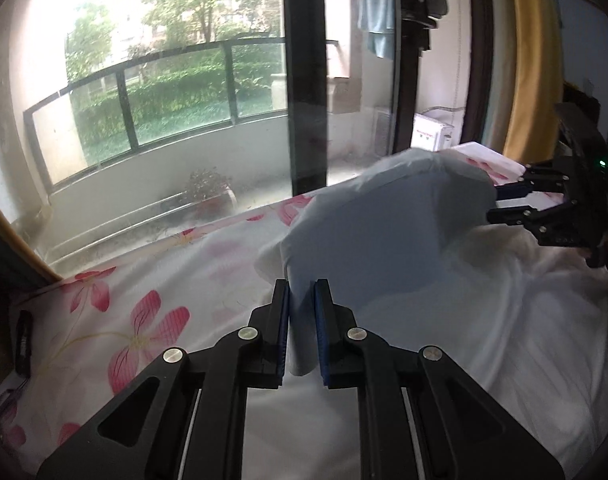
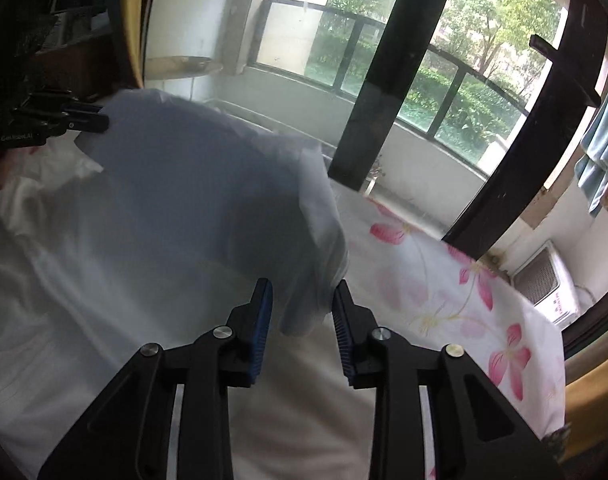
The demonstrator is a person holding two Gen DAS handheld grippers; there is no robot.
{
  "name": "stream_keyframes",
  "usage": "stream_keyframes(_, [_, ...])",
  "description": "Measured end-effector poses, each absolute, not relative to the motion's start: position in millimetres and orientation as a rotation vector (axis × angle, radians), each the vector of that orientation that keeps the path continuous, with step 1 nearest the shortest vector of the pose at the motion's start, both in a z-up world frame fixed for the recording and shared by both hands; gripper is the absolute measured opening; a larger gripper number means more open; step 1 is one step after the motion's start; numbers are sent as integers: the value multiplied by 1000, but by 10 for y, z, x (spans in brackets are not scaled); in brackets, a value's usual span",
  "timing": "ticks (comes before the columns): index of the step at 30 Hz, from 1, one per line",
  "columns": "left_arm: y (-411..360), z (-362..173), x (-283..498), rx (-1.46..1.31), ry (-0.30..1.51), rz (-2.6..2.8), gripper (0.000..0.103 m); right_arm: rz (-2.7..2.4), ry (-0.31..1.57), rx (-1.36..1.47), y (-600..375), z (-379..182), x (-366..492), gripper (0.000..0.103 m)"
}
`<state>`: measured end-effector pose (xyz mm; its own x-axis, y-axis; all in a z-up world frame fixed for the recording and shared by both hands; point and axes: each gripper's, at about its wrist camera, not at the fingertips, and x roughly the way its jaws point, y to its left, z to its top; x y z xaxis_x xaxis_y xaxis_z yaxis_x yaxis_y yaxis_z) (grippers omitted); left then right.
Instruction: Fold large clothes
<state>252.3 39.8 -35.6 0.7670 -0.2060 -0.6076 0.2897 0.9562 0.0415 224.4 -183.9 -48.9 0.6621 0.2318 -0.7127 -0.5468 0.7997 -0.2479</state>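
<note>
Two claws, left claw (image 1: 302, 300) and right claw (image 2: 302, 304), lift white garment (image 1: 383, 216) (over floral bedsheet (image 1: 144, 320)).

White lettering on the black body of the left gripper (image 2: 90, 120), seen from the right wrist view, seems to read "GenRobot.AI", though it is small. The white appliance (image 2: 551, 284) by the window bears red markings too blurred to read.

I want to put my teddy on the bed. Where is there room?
Free: the flowered sheet between the window and the white garment. Crowded: the bed's middle, where the garment spreads, lifted by the left hand-held gripper and right hand-held gripper.
</note>
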Motion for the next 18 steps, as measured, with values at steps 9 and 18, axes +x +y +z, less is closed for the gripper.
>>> stream_keyframes(9, [258,-452,1966,207,678,-350,14,479,775,-493,-1917,-641,1659,29])
stream_keyframes(18, [465,-596,1684,162,741,-337,19,453,775,-455,-2035,-409,1417,30])
